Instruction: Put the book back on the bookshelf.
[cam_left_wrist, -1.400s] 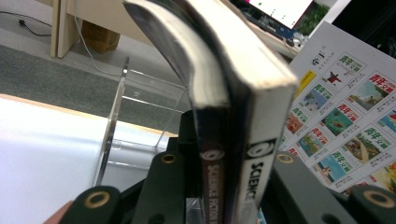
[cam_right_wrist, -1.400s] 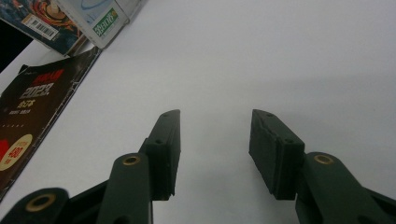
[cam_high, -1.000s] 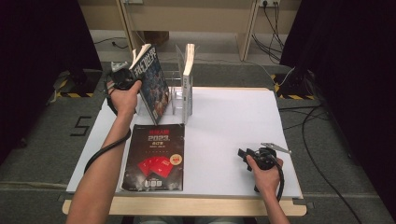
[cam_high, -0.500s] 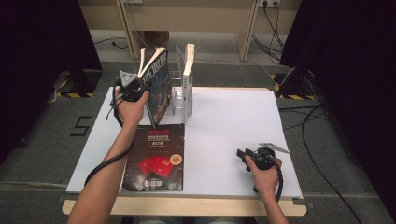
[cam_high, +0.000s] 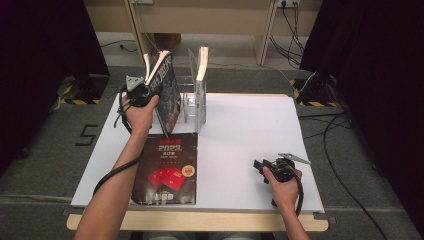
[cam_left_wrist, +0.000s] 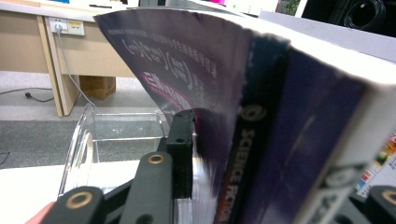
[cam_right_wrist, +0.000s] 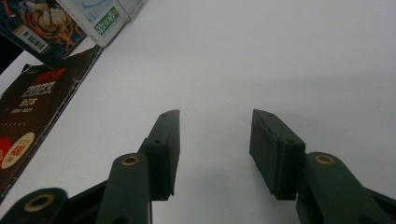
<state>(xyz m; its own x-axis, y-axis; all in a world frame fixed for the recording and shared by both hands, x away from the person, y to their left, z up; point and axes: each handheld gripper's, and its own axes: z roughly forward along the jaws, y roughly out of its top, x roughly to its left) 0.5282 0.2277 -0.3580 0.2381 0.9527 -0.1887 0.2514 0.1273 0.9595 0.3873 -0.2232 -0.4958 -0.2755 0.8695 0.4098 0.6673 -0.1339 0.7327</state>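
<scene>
A thick dark book (cam_high: 167, 92) stands tilted in the left slot of a clear acrylic rack (cam_high: 187, 100). My left gripper (cam_high: 142, 90) is at its upper left edge. In the left gripper view the book (cam_left_wrist: 261, 116) sits between my jaws (cam_left_wrist: 280, 158), which have just been opening; its loose front cover bows toward the left pad (cam_left_wrist: 182, 144), and the grip looks slack. A white book (cam_high: 201, 85) stands upright in the rack's right slot. My right gripper (cam_high: 260, 167) rests on the table near the front right, open (cam_right_wrist: 215, 126) and with nothing in it.
A black and red book (cam_high: 167, 167) lies flat on the white table (cam_high: 250, 130) in front of the rack, and its corner shows in the right gripper view (cam_right_wrist: 32, 112). Desk legs and cables stand on the floor behind the table.
The left hand has shifted slightly right toward the rack, and the dark book has gone from a wide lean to a steeper stand in its slot. The right hand has not moved.
</scene>
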